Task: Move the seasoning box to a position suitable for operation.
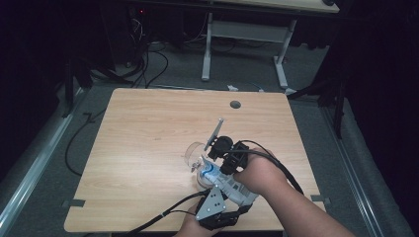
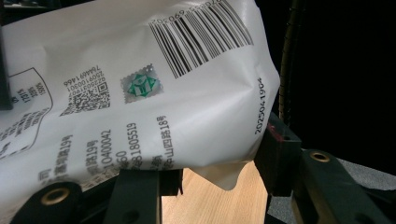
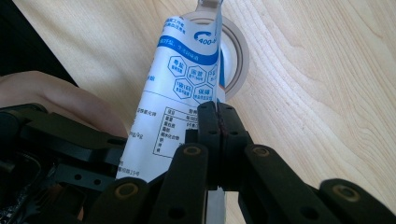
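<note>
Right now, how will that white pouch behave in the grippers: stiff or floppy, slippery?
Probably floppy: the pouch shows creases and a sagging corner in the left gripper view. Its film looks glossy, so likely slippery; the right gripper pinches only a thin edge. It seems light or partly empty, bending over the glass without tipping it.

Pouch [image 1: 225, 185] sits between both grippers over the table's [image 1: 148, 148] near right area. Clear cup [image 1: 195, 153] lies on the table just beyond the pouch's far end. Left gripper [image 1: 217, 210] nearest the front edge, right gripper [image 1: 225, 150] behind it.
</note>
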A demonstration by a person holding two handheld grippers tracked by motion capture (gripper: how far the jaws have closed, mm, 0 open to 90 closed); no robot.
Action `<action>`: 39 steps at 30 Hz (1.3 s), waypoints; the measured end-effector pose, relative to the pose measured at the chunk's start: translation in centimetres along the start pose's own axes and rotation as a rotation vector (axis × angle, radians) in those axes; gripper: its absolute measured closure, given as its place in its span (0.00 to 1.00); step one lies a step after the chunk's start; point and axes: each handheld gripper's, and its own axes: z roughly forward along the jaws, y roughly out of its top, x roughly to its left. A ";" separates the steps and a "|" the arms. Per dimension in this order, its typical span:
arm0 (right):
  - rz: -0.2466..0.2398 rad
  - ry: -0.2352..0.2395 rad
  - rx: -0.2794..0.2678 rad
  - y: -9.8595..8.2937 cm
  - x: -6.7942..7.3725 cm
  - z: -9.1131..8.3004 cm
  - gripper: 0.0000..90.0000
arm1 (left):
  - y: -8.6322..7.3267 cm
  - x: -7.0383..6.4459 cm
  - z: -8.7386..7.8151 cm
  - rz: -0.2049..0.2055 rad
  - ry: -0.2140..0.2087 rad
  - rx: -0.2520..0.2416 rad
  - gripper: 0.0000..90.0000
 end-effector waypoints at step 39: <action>-0.001 -0.005 0.002 0.2 0.3 0.0 1.00 | 0.0 -0.2 -0.2 0.005 -0.002 -0.007 0.61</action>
